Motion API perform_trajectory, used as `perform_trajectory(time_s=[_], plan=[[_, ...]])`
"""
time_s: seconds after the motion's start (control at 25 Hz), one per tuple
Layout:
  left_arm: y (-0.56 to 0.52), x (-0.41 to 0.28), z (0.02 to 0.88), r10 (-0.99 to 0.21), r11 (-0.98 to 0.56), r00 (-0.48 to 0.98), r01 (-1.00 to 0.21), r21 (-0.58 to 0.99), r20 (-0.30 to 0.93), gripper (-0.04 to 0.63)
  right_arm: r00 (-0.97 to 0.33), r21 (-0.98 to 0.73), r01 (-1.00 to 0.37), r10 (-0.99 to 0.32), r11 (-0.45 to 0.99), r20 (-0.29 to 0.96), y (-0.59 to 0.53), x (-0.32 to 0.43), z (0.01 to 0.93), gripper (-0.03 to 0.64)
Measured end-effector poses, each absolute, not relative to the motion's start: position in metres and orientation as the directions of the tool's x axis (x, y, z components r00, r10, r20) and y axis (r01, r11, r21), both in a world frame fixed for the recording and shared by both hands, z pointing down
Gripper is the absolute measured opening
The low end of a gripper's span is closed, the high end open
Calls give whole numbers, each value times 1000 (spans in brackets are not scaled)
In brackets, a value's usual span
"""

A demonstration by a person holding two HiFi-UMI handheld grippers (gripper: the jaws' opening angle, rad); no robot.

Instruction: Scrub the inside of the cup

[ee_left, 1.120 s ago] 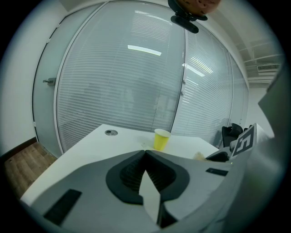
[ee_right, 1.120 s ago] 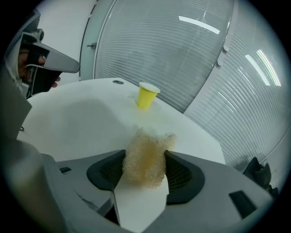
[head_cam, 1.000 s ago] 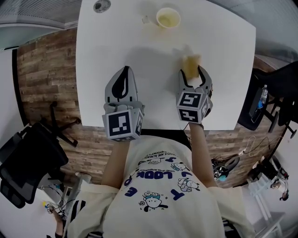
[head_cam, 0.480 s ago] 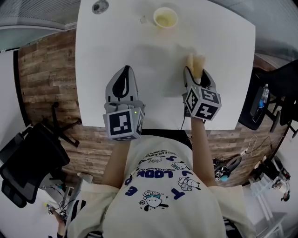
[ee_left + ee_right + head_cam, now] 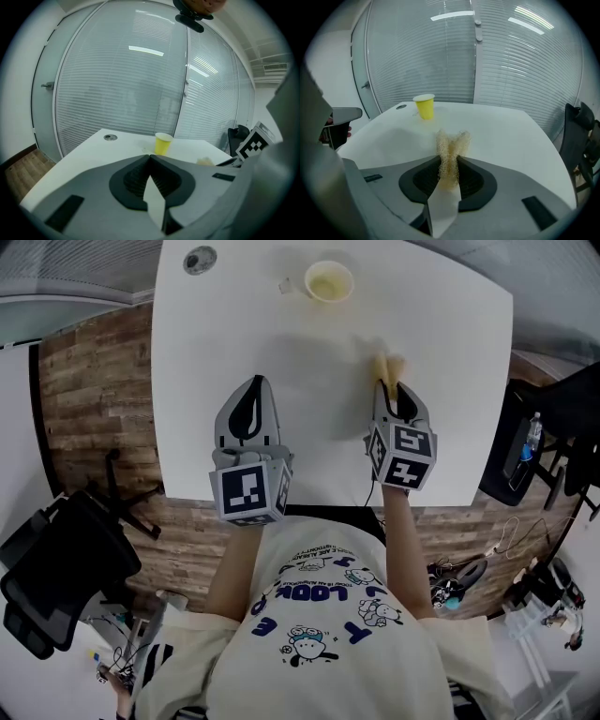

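Rolled and just closing, right gripper now pinches the scrubber for the cup well ahead; left gripper idles, jaws pressed together, empty.

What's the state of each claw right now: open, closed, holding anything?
Left claw: closed, nothing in it.
Right claw: jaws have just been closing; now pinched on the beige scrub pad.

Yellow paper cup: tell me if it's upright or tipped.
Upright: the yellow paper cup stands on its base on the white table, open mouth up.
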State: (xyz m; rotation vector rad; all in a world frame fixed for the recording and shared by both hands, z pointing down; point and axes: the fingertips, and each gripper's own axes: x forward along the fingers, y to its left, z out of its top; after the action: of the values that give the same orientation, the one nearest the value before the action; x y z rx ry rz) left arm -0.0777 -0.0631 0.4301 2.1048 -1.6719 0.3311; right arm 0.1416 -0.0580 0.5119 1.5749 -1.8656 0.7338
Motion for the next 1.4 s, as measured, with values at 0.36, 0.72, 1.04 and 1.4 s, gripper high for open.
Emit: perform_trajectory(time_s=[0.36,0.72,1.04,1.4], plan=[[-67,-76,428,-865,-188,249,-966,178,435,8,-166,-79,-984,-686,157,708,-63,138,501,86],[-89,-70,418,-860,-263,316,-947,182,400,44,-203,-92,-977,-719,191,665,-85,134,475,86],[-123,-50,415,-815,-408,421,-905,121,398,122,-223,-81,-972,-757,221,614,-121,133,452,86],[-145,-45,429,-766,-472,489,-869,151,416,208,-230,-72,-970,-769,234,596,-148,135,445,86]])
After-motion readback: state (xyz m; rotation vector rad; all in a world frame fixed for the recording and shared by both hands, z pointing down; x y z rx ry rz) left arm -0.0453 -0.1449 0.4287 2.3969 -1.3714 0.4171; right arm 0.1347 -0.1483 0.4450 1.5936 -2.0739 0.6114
